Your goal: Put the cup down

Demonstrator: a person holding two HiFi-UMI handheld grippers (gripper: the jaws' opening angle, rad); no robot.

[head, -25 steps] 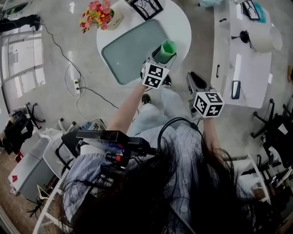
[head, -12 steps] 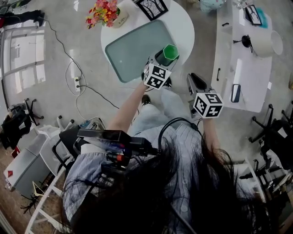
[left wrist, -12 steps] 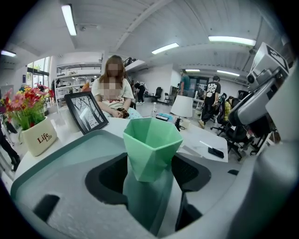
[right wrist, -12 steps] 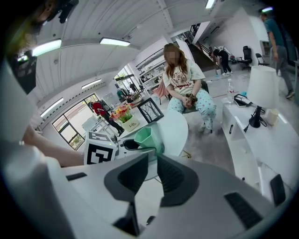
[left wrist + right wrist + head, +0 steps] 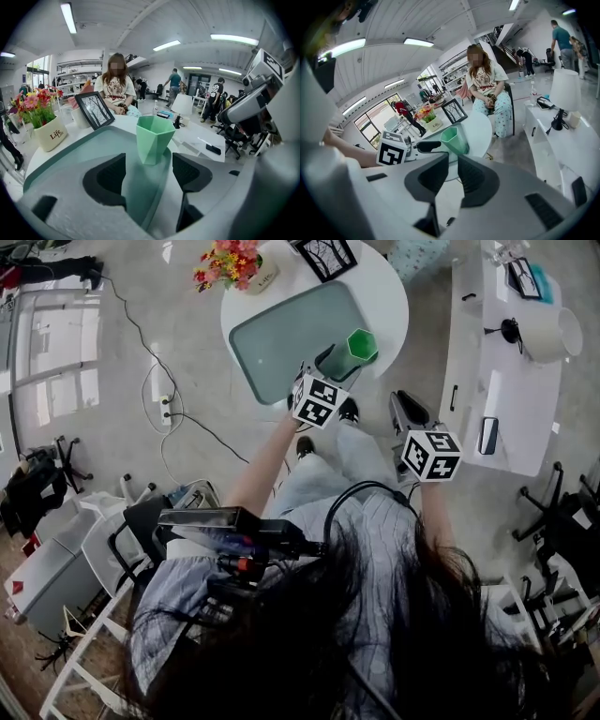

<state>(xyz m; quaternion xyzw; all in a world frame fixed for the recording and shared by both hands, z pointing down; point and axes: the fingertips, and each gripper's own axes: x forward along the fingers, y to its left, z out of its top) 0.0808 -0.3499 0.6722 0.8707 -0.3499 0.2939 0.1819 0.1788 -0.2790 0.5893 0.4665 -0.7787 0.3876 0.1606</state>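
There is one cup (image 5: 359, 348), one tray (image 5: 281, 334), one flower pot (image 5: 234, 263), one picture frame (image 5: 325, 256) and two grippers, the left gripper (image 5: 149, 165) and the right gripper (image 5: 450, 168).

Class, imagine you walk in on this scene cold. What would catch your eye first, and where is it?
The green cup stands upright on the grey-green tray on the round white table, just beyond the open jaws of the left gripper. Behind it at the table's far side are bright flowers in a white pot and a black picture frame. The right gripper hangs empty, off the table.
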